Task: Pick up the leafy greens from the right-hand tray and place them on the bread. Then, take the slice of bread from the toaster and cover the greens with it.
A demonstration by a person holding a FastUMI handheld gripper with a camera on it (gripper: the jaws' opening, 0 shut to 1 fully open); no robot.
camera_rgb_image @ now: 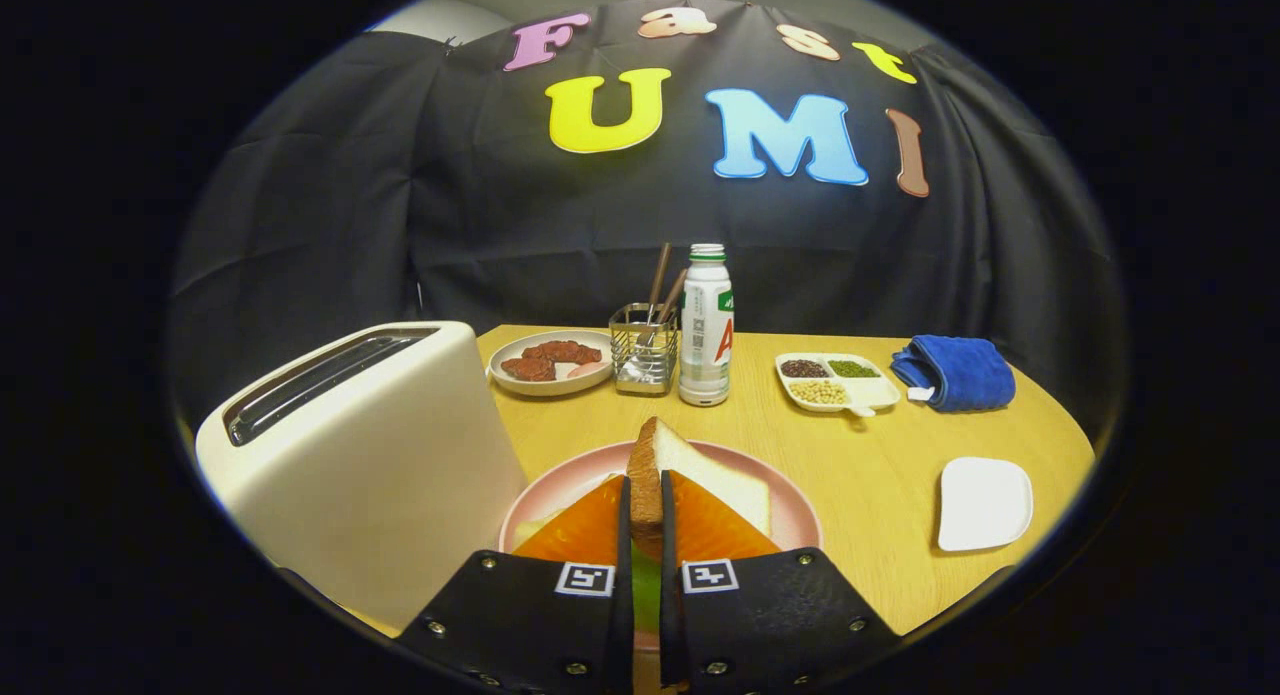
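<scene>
Gripper (645, 510) clamped on a bread slice (690, 470), held on edge over the pink plate (790, 510). Green leaf (646, 587) visible low between the fingers. Toaster (365, 450) at 9 o'clock from the plate. Empty white tray (985, 503) at 3 o'clock. Bottle (706, 327) at 12.

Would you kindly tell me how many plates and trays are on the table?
4: a pink plate under the bread held in the gripper, a meat plate behind the toaster, a divided tray by the blue cloth, a white tray.
</scene>
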